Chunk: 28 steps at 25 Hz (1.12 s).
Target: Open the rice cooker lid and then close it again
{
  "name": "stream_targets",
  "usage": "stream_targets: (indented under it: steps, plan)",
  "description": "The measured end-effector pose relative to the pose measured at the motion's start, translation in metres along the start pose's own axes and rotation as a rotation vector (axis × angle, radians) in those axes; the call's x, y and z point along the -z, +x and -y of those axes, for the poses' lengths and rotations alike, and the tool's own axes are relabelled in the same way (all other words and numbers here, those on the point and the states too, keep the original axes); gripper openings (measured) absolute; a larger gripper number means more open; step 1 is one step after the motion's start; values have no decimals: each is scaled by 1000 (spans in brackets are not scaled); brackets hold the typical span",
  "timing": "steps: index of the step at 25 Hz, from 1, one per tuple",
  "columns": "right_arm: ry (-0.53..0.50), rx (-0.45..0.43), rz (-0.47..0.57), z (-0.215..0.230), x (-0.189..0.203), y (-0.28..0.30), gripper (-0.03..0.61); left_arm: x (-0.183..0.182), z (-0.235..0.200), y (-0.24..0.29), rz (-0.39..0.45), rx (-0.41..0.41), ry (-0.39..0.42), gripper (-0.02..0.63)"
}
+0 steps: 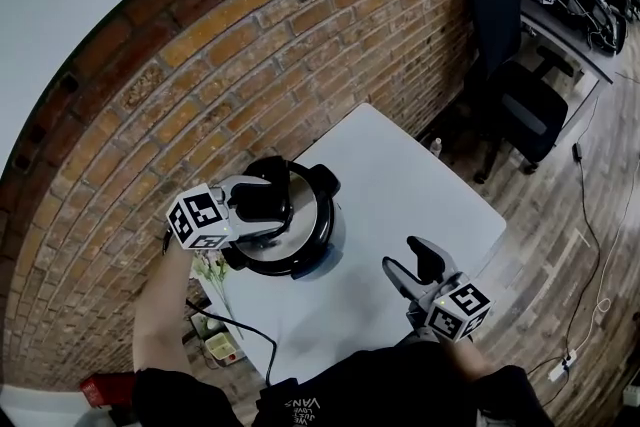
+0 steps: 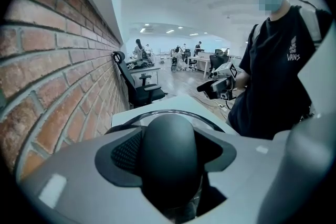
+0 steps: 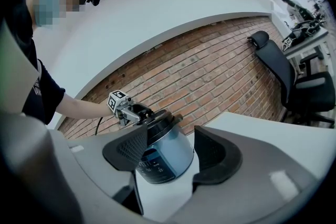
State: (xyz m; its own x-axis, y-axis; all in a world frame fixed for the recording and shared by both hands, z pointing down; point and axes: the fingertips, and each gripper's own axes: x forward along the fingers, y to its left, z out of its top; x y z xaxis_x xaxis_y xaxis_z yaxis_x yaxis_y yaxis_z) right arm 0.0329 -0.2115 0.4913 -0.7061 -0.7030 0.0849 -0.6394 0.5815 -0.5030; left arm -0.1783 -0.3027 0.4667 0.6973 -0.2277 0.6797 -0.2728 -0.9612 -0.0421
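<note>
Left hand-held gripper [image 1: 262, 205]: sits on top of the rice cooker [image 1: 318, 250], jaws wide and set around the black lid knob [image 2: 169, 149]. The knob fills the gap and the pads look to be bearing on both its sides. The view is very close, so I take that as a grip, not a certainty. It comes in angled downward, which I judge suits lifting the lid [image 1: 302, 215] by its centre.

Right hand-held gripper [image 1: 410, 263]: lower right of the head view, jaws spread, nothing between them. It points across at the cooker's control panel [image 3: 152, 162] from well apart. I read it as parked clear so the lid has room to move.

Lid appears seated on the pot, with no gap that I can make out. The opening step does not look done.

Surface: white table [image 1: 400, 185], bare apart from the cooker, which stands near its left edge beside the brick wall [image 1: 250, 45]. A black cable [image 1: 245, 330] trails off the table's near-left corner.

Room: wood-plank floor [image 1: 560, 245], black office chair [image 1: 510, 95] at upper right, and an open office with more chairs beyond.
</note>
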Motion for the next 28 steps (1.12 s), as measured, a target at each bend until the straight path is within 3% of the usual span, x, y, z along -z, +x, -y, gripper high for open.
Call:
stream_targets:
  steps: [6,18,28]
  plan:
    - [-3,-4,0,0,-5,-7,272,-2,0,1,-4,-36,-44,285]
    - [-4,-48,-8,-6,-6,-6,272,-7,1,5,26,-184,-153,287]
    - [-11,-100,-21,-6,-10,1,272,-6,0,4,54,-247,-185,293]
